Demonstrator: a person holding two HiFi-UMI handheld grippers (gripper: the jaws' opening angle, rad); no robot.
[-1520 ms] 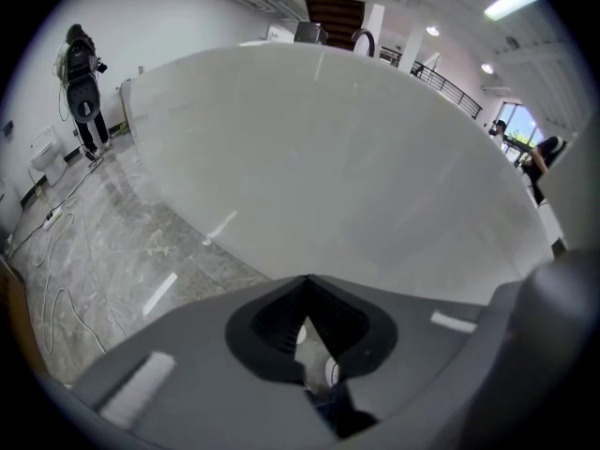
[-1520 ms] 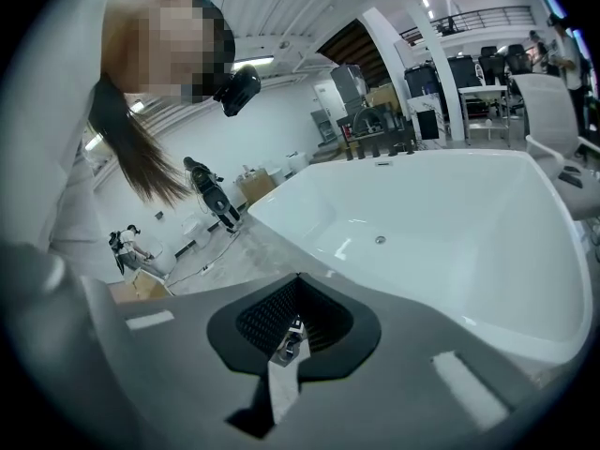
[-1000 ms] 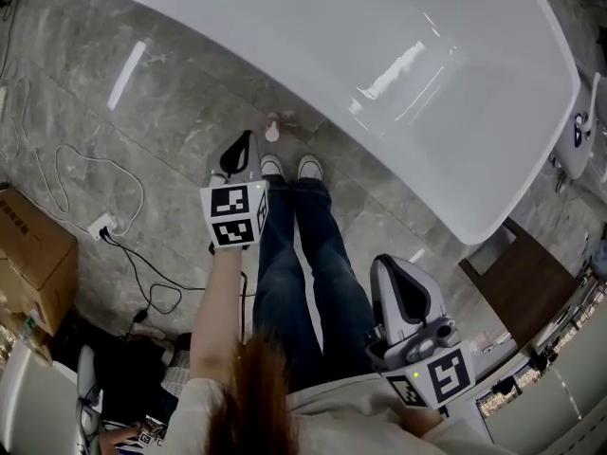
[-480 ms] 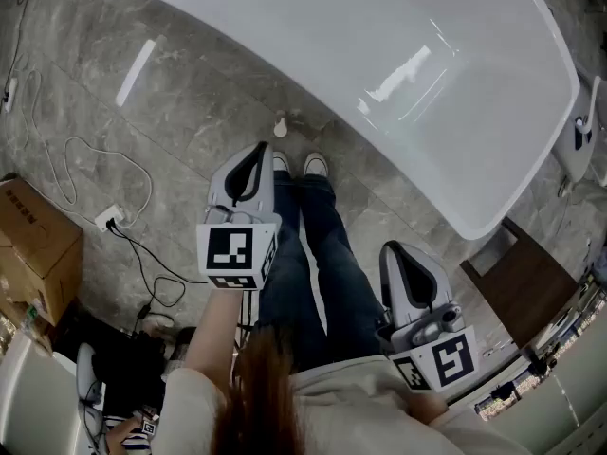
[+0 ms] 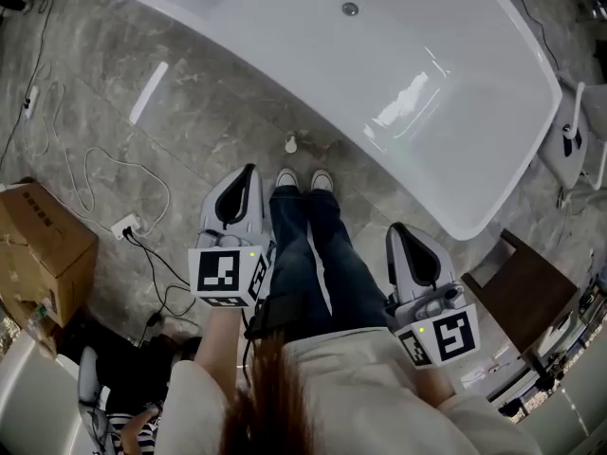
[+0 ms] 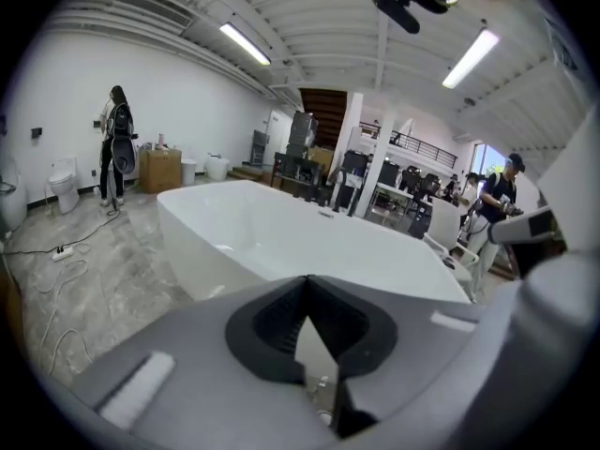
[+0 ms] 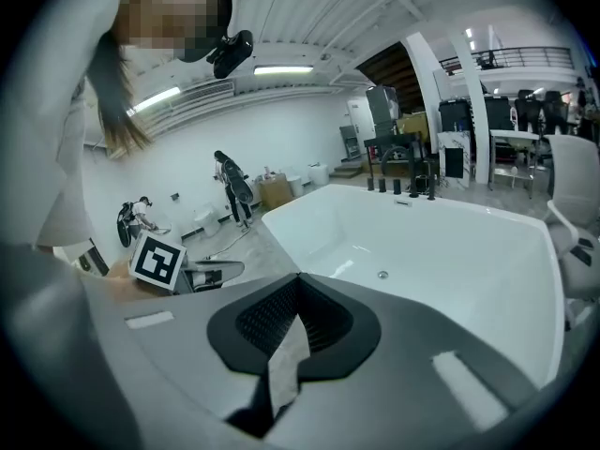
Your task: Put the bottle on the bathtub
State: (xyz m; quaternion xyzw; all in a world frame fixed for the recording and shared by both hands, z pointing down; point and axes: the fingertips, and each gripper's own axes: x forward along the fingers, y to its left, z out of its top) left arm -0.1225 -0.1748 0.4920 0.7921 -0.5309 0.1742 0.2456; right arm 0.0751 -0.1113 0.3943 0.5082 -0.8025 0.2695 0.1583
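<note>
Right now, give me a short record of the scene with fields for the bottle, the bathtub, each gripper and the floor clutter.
bottle: small, pale, on the grey stone floor just ahead of the person's shoes, outside the tub; not held
bathtub: white, empty, drain showing
left gripper: jaws together, nothing between them
right gripper: jaws together, nothing between them
floor clutter: cardboard box and power strip with cables, on the left
status: bottle not yet on the bathtub

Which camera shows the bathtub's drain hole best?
The head view: it looks almost straight down onto the drain in the bathtub, with nothing in the way. The right gripper view shows it too, smaller and at a slant. The left gripper view shows the bathtub but no drain.
</note>
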